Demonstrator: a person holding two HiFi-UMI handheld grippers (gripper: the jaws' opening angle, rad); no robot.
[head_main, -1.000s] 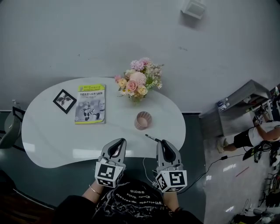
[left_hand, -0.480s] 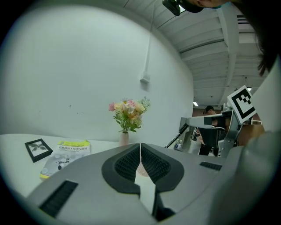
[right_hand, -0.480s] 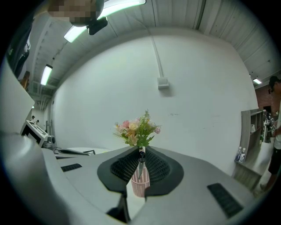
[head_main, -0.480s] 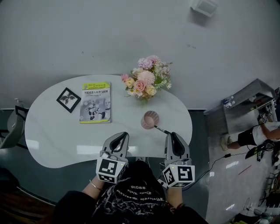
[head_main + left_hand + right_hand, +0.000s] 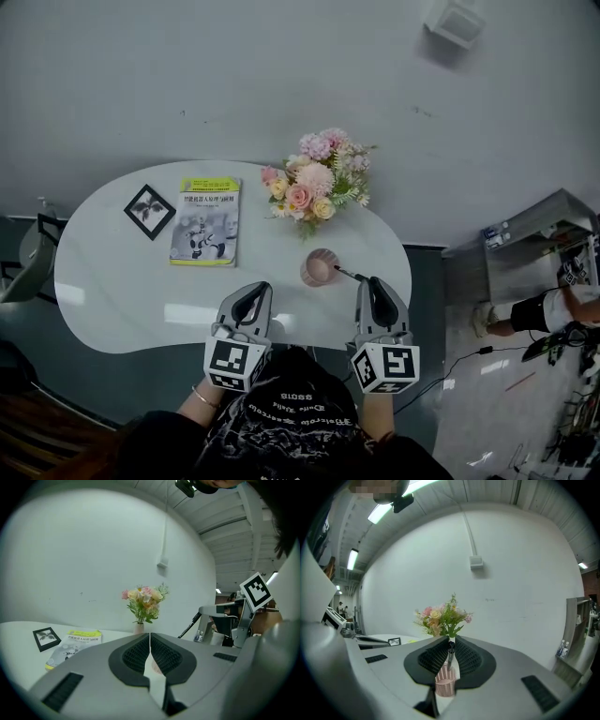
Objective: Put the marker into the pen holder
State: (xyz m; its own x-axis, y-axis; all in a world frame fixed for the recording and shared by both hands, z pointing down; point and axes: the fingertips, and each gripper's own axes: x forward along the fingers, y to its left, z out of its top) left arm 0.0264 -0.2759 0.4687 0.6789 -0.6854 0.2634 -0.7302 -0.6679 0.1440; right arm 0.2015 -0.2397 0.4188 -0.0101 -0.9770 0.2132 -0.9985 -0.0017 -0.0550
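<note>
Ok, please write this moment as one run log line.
right gripper: shut on marker | marker tip: at pen holder rim, not inside | left gripper: shut, empty

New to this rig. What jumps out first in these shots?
The pastel flower bouquet at the far edge of the white table catches the eye first. Next comes the right gripper, its jaws shut on a black marker whose tip is by the right rim of the pink pen holder, just in front of the bouquet. A yellow-topped book lies further left.
</note>
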